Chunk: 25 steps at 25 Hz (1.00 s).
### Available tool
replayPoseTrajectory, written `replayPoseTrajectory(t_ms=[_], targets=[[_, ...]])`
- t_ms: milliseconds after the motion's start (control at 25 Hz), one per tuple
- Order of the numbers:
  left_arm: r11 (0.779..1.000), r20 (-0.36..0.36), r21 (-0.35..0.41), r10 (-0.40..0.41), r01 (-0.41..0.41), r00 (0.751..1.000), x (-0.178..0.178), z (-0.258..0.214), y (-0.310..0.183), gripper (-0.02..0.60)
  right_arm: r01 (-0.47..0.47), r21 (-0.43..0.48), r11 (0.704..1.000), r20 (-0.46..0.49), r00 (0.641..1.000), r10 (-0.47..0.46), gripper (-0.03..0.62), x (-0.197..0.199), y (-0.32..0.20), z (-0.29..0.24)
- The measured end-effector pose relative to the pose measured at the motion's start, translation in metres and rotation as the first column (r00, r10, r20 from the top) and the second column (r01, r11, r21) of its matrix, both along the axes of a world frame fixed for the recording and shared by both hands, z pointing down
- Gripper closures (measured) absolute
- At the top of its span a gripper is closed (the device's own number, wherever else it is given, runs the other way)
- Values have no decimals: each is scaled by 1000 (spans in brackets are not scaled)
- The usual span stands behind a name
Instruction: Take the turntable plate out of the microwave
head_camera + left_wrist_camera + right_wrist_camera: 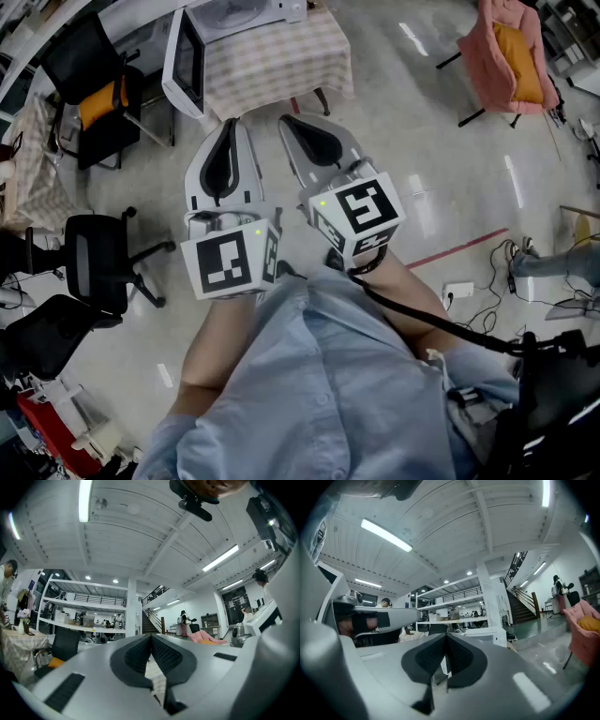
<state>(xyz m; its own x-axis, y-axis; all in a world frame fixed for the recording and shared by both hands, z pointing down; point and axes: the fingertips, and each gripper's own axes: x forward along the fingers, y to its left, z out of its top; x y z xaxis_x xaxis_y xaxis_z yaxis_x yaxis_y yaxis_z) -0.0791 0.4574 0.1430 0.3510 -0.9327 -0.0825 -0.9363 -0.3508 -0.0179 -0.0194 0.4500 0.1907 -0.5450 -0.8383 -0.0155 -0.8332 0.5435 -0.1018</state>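
The white microwave (pixel 234 17) stands on a table with a checkered cloth (pixel 277 58) at the top of the head view, its door (pixel 184 62) swung open to the left. Its inside is hidden, so no turntable plate shows. Both grippers are held level in front of the person, some way short of the table. My left gripper (pixel 229 125) has its dark pads (pixel 140 653) pressed together on nothing. My right gripper (pixel 284 119) beside it is shut too, and its pads (pixel 459 656) meet with nothing between them.
Black office chairs (pixel 98 258) stand at the left, one with an orange cushion (pixel 101 98) near the table. A pink chair (pixel 511 47) is at the upper right. A power strip with cables (pixel 459 291) and a red tape line (pixel 459 248) lie on the floor at right.
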Motion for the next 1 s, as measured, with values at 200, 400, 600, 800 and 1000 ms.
replayPoseTrajectory(t_ms=[200,400,600,800,1000], targets=[[1000,3,-1,-4,4,1000,8,1,-2,574,2,-1,1000,2,1000,-2,595,8,-1,1],[1000,12,0,1,-1,1000,26,3,-1,574,-6,2,1000,11,1000,6,595,25,0,4],[1000,23,-4,3,-3,1000,50,7,-3,574,-8,-17,1000,55,998,9,594,49,-2,10],[1000,33,-11,-4,4,999,80,12,1,574,1,-40,999,82,997,3,594,82,2,20],[999,56,-29,-15,16,998,90,17,-3,574,-5,-74,997,108,994,13,594,101,-4,30]])
